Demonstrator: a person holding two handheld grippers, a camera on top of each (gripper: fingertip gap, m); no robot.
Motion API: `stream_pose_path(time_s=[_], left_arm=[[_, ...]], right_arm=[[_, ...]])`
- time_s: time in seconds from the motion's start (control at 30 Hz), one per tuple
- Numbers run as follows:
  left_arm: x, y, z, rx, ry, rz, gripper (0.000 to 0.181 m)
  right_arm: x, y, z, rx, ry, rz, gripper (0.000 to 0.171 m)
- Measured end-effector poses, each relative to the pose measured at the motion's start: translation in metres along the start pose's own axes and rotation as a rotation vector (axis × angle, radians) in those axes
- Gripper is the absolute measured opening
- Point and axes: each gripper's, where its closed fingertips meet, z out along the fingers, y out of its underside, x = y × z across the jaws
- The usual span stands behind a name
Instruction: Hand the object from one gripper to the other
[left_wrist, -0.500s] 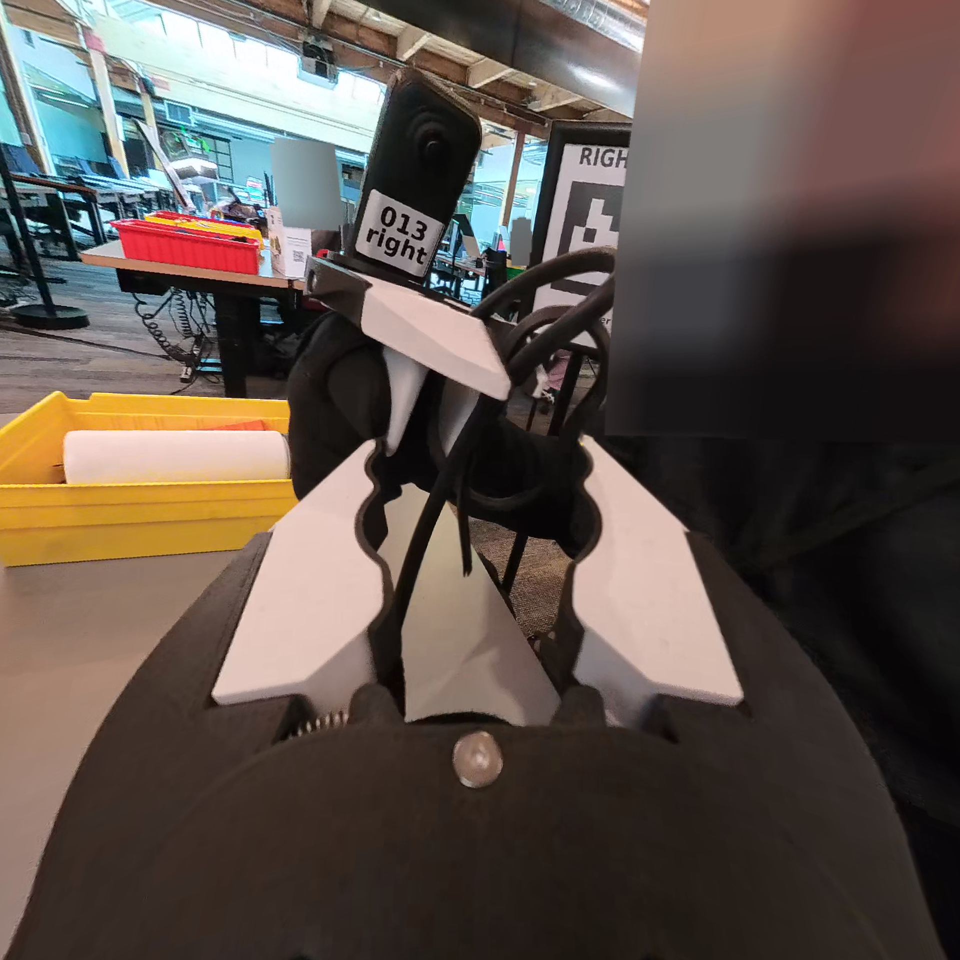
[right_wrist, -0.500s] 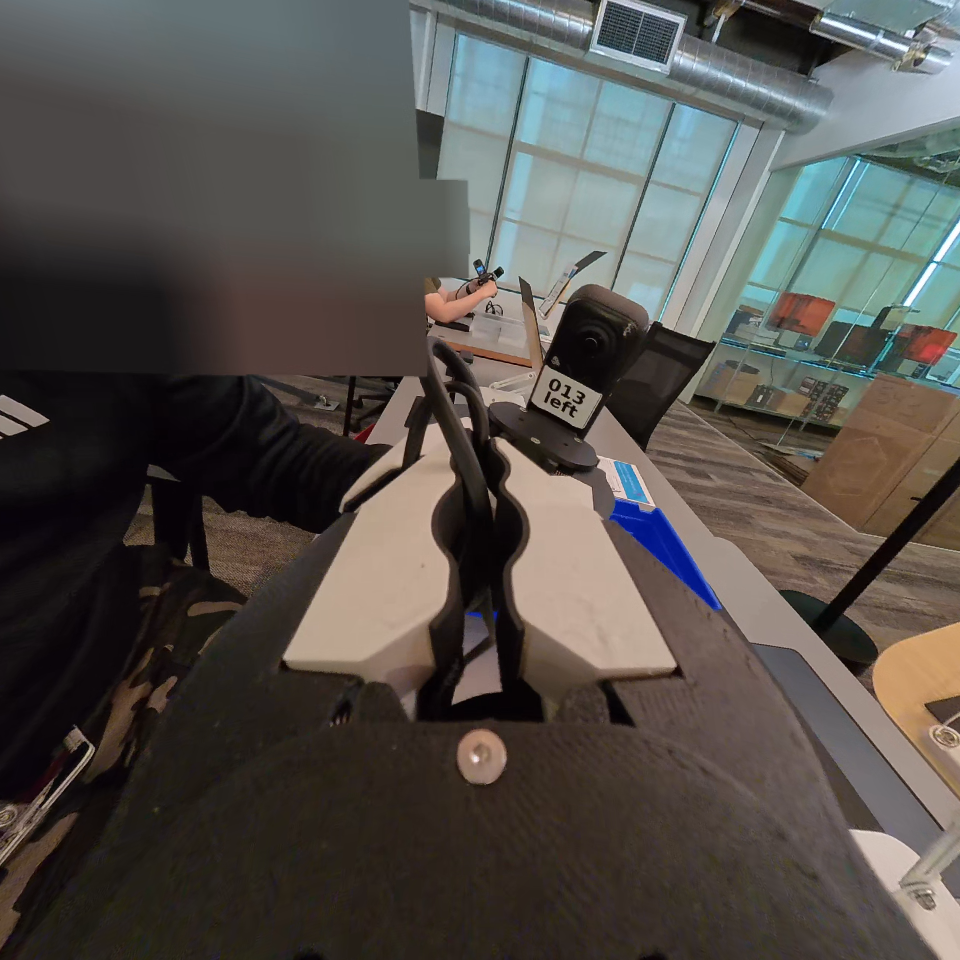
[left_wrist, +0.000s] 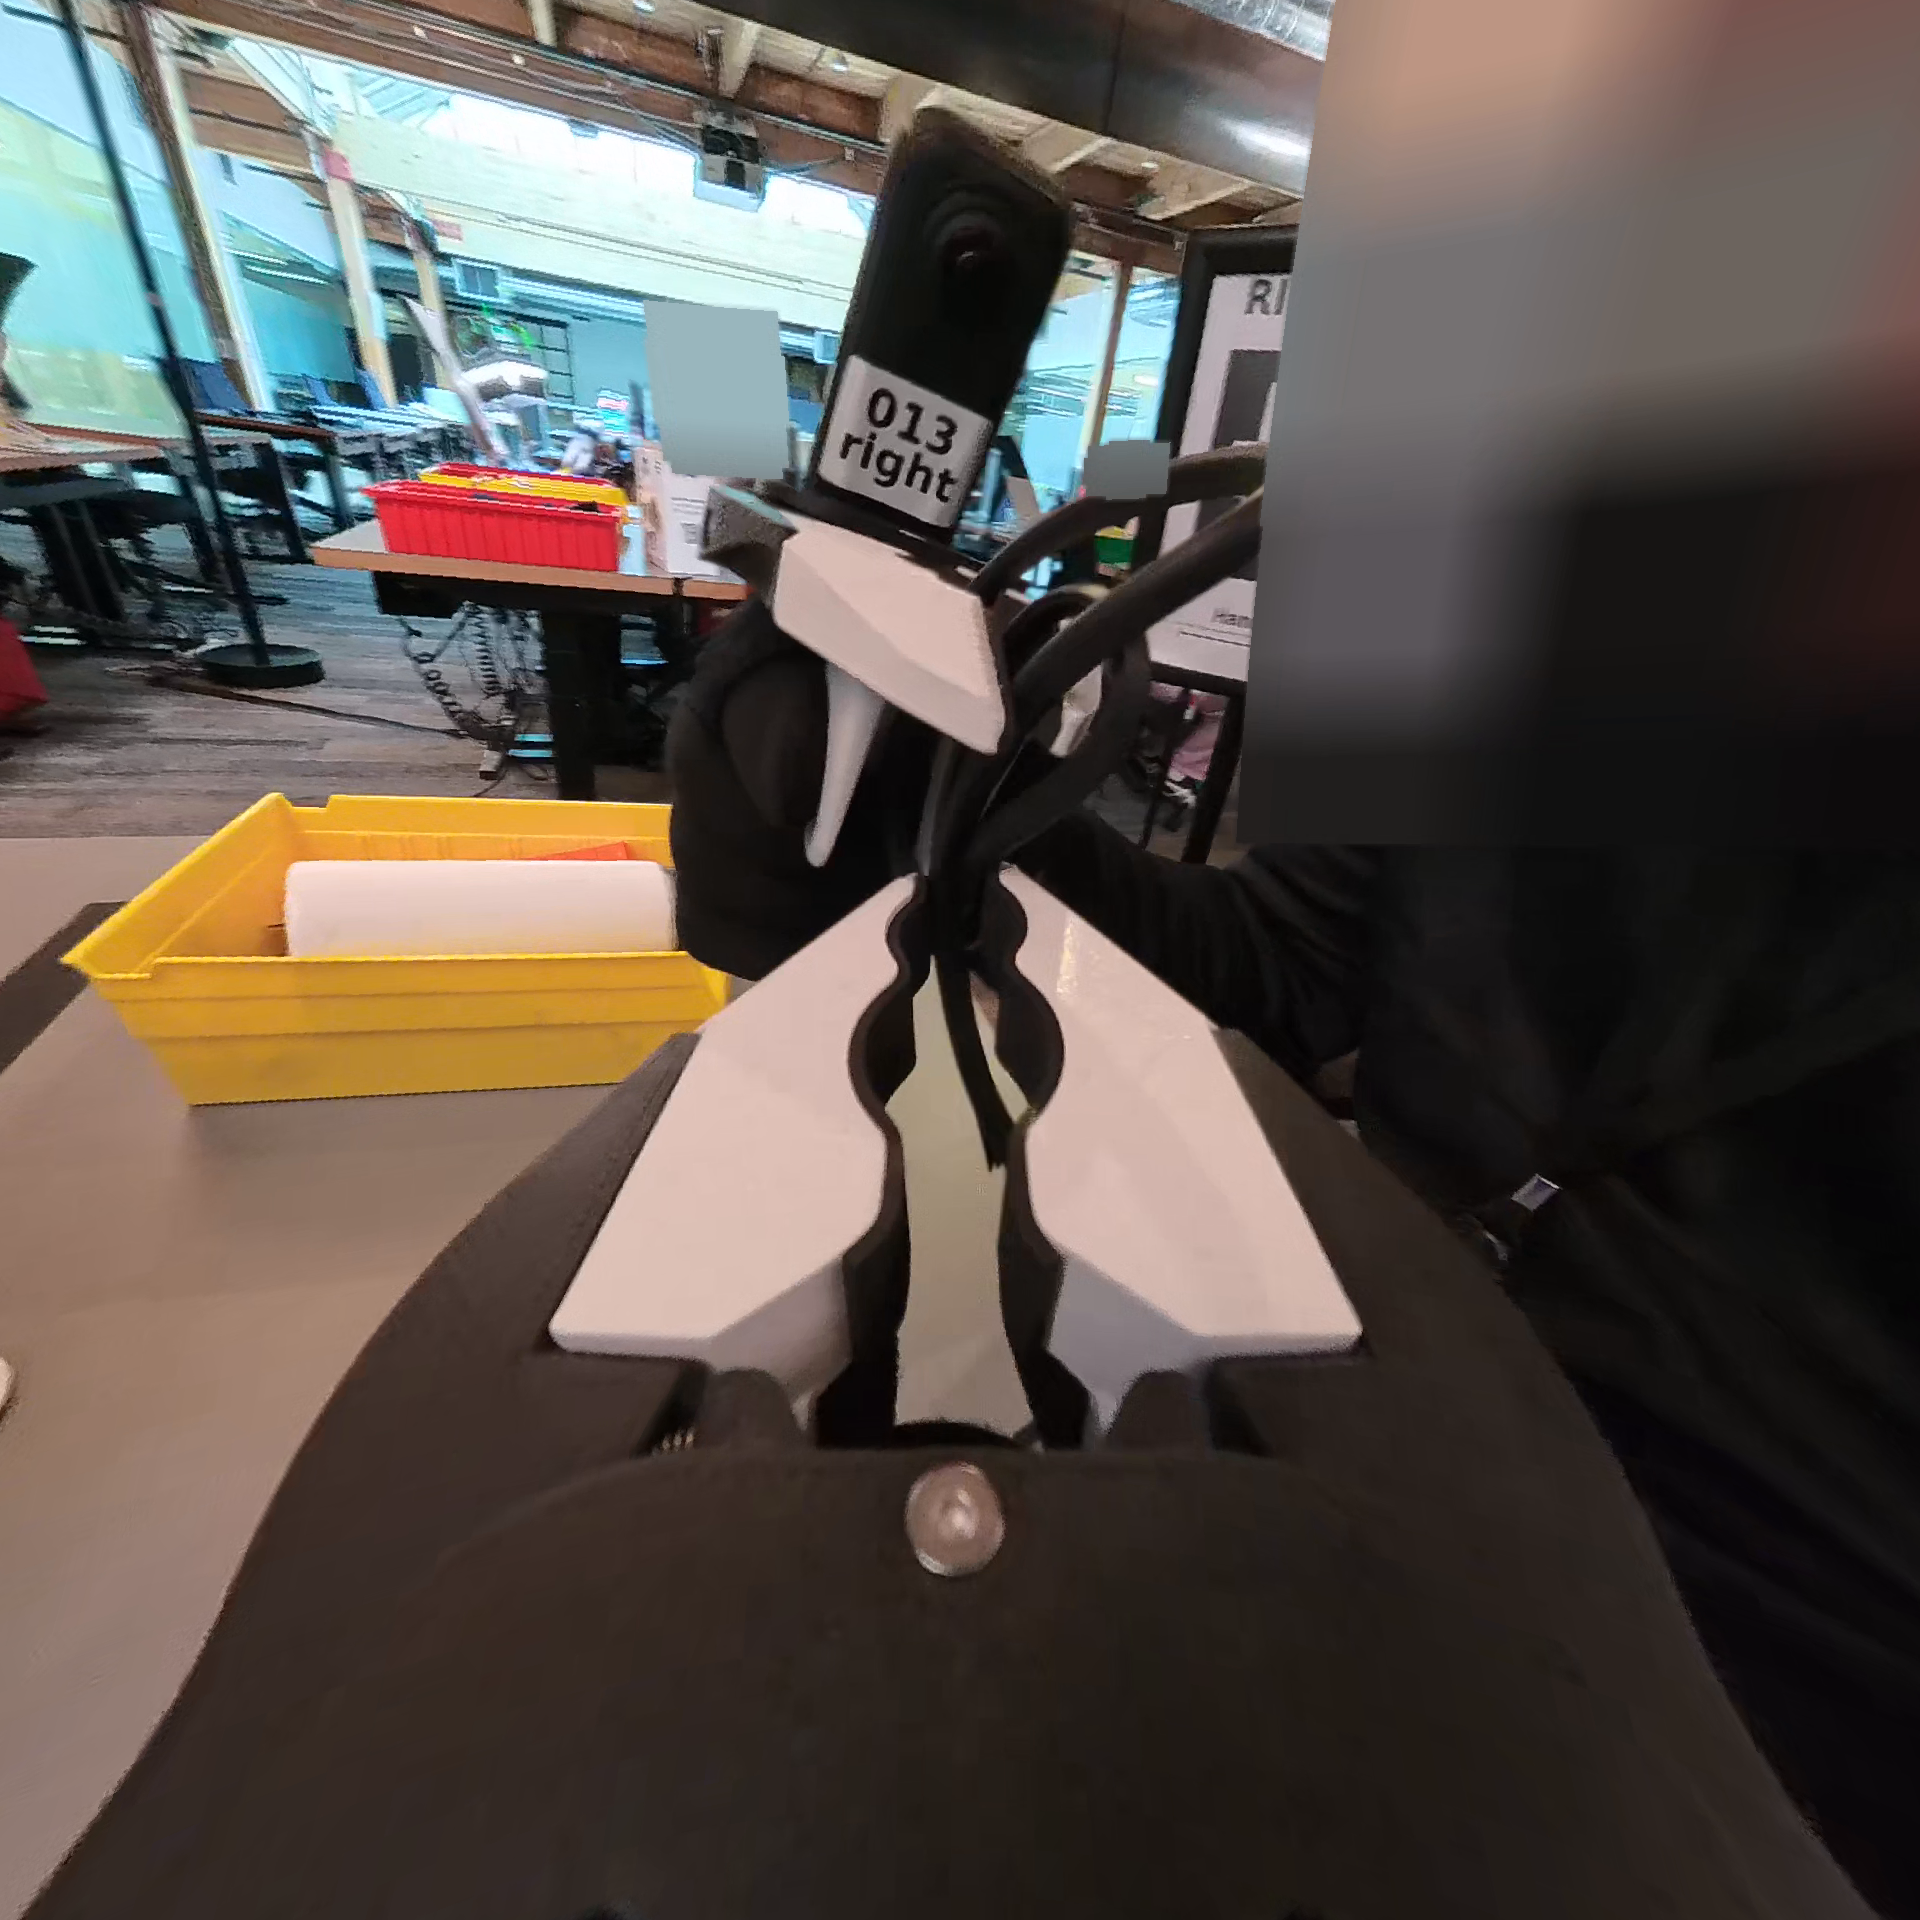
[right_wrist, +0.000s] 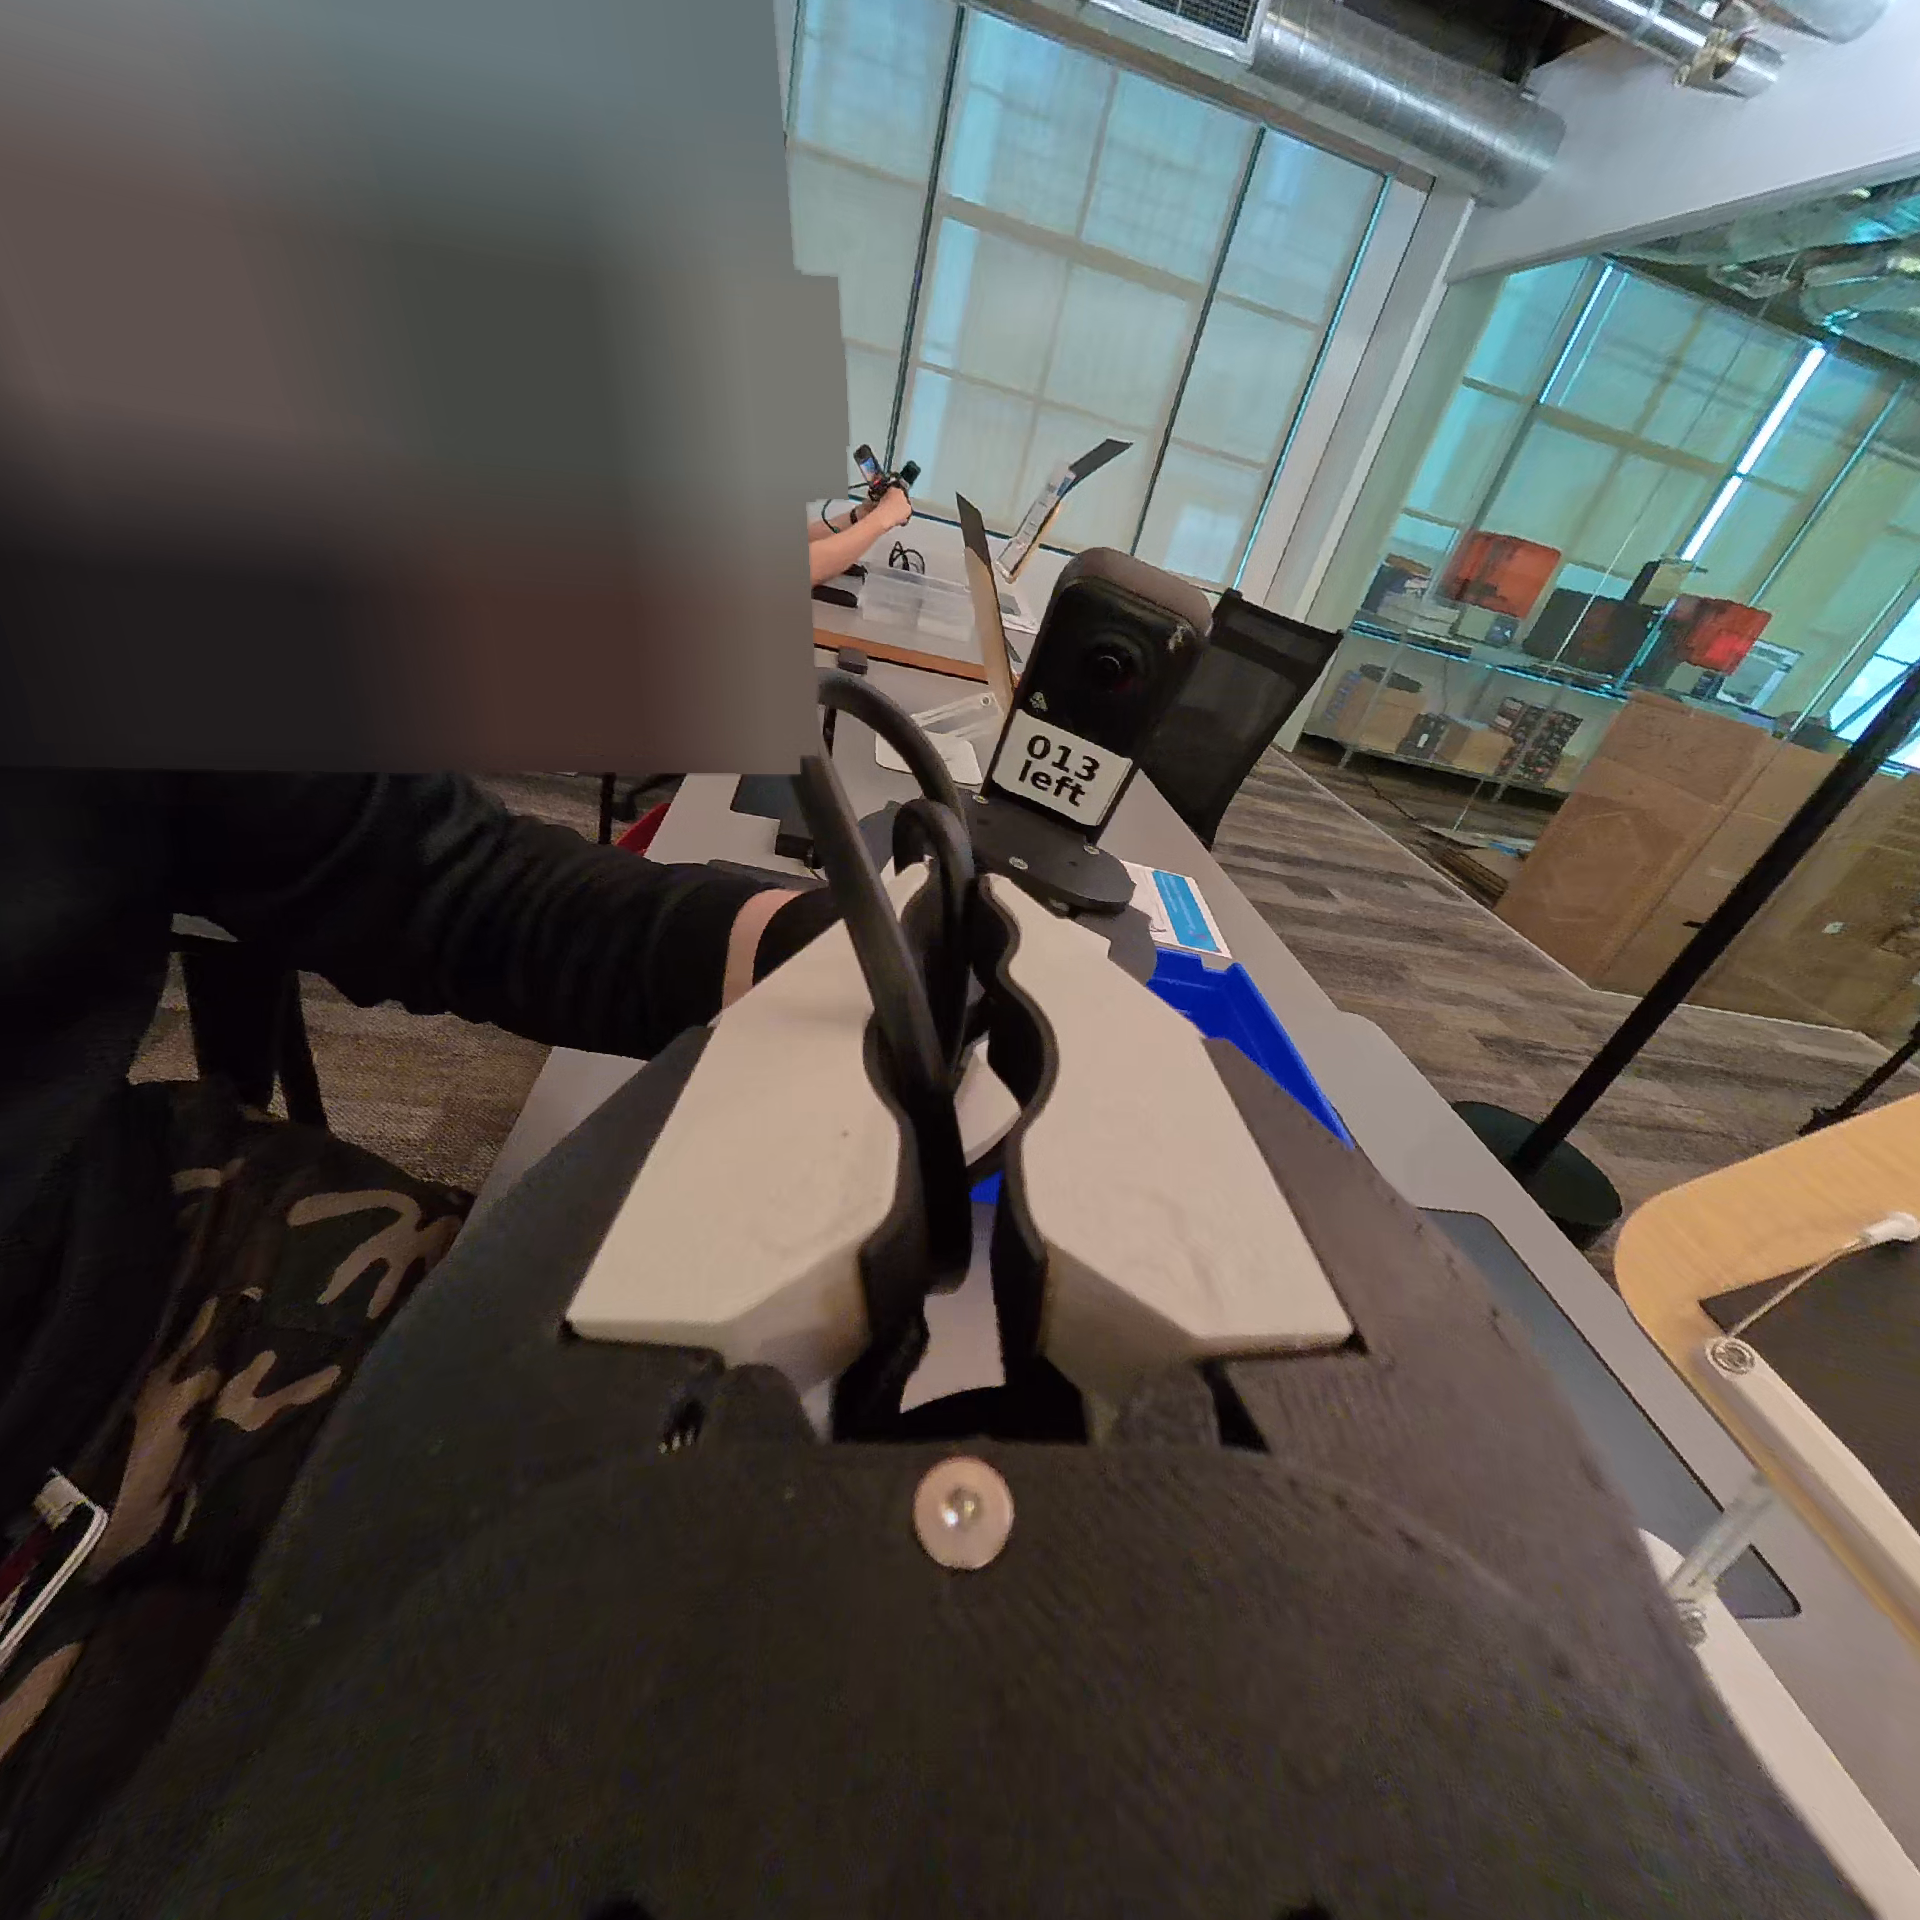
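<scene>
Between both grippers hangs the cable (left_wrist: 1081, 665), a black looped bundle. Left gripper (left_wrist: 961, 914) and right gripper (right_wrist: 951, 935) each clench it. Judged light, limp, slippery; best gripped where the 2 loops bunch.

A printed white label (left_wrist: 899, 447) marks each camera (left_wrist: 961, 239).
</scene>
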Motion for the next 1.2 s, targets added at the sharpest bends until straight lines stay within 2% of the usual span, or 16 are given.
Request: stream_pose_path(time_s=[0.17, 0.33, 0.47, 0.57, 0.63, 0.77, 0.9, 1.0, 1.1, 1.2], left_arm=[[-0.009, -0.005, -0.006, 0.008, -0.054, 0.000, 0.006], [-0.024, -0.016, -0.021, 0.032, -0.166, 0.024, 0.006], [-0.054, -0.020, -0.038, -0.030, -0.449, 0.142, 0.006], [-0.071, -0.024, -0.050, -0.112, -0.688, 0.269, 0.005], [-0.074, -0.026, -0.053, -0.154, -0.787, 0.342, 0.005], [-0.077, -0.025, -0.052, -0.239, -0.898, 0.432, 0.005], [-0.078, -0.024, -0.052, -0.290, -0.982, 0.509, 0.005], [-0.079, -0.025, -0.053, -0.323, -1.044, 0.558, 0.005], [-0.080, -0.025, -0.053, -0.356, -1.073, 0.591, 0.005], [-0.081, -0.025, -0.054, -0.366, -1.096, 0.610, 0.005]], right_arm=[[0.012, -0.003, -0.001, 0.020, 0.071, 0.016, 0.004], [0.026, -0.007, -0.008, 0.024, 0.154, 0.008, 0.049], [0.049, 0.003, -0.014, -0.039, 0.283, 0.057, 0.089], [0.062, 0.013, -0.010, -0.105, 0.378, 0.058, 0.098], [0.063, 0.015, -0.004, -0.109, 0.404, 0.064, 0.100], [0.072, 0.018, 0.001, -0.094, 0.481, 0.099, 0.094], [0.076, 0.022, 0.002, -0.106, 0.523, 0.100, 0.068], [0.075, 0.022, 0.004, -0.102, 0.530, 0.105, 0.058], [0.070, 0.026, 0.010, -0.107, 0.502, 0.107, 0.034], [0.069, 0.026, 0.012, -0.102, 0.508, 0.102, 0.025]])
